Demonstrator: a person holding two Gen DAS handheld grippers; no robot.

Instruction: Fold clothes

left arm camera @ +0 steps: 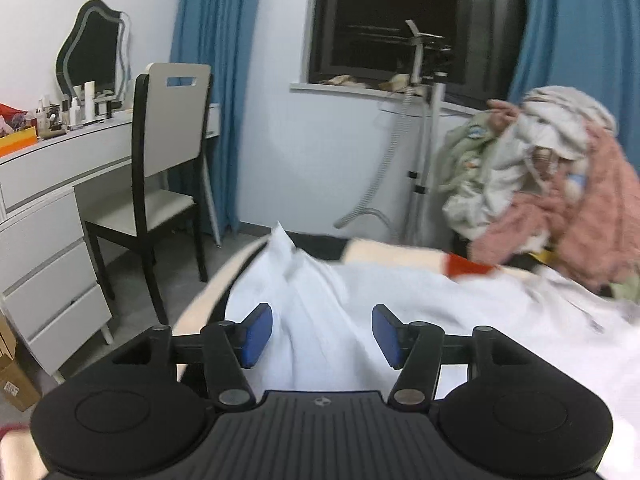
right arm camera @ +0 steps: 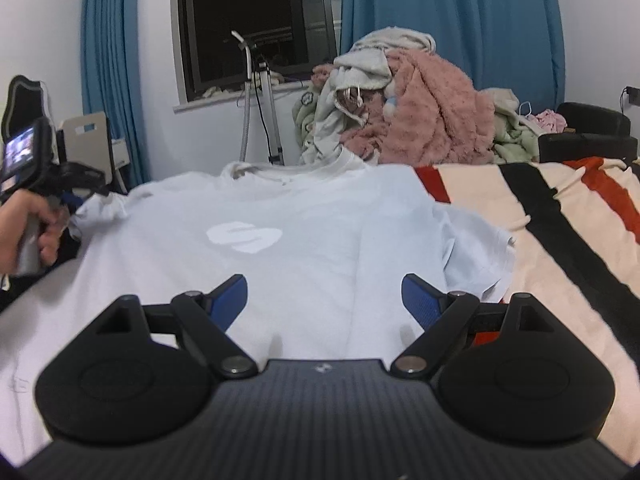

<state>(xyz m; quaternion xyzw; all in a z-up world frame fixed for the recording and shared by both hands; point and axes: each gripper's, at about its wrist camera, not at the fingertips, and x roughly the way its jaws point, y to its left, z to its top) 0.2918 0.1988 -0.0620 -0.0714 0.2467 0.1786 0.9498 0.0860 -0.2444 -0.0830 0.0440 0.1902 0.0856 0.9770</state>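
2 grippers, my left gripper and right gripper, hang spread apart, gripping nothing, over 1 white T-shirt lying flat, unfolded on the striped blanket; the heaped clothes pile waits behind.

One white T-shirt is lying on one striped blanket. Two grippers are showing. One chair is standing by one dresser.

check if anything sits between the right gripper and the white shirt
Nothing visible does. The right gripper is open right over the white shirt, which lies spread flat on the striped blanket. The clothes pile sits behind the collar, out of the way.
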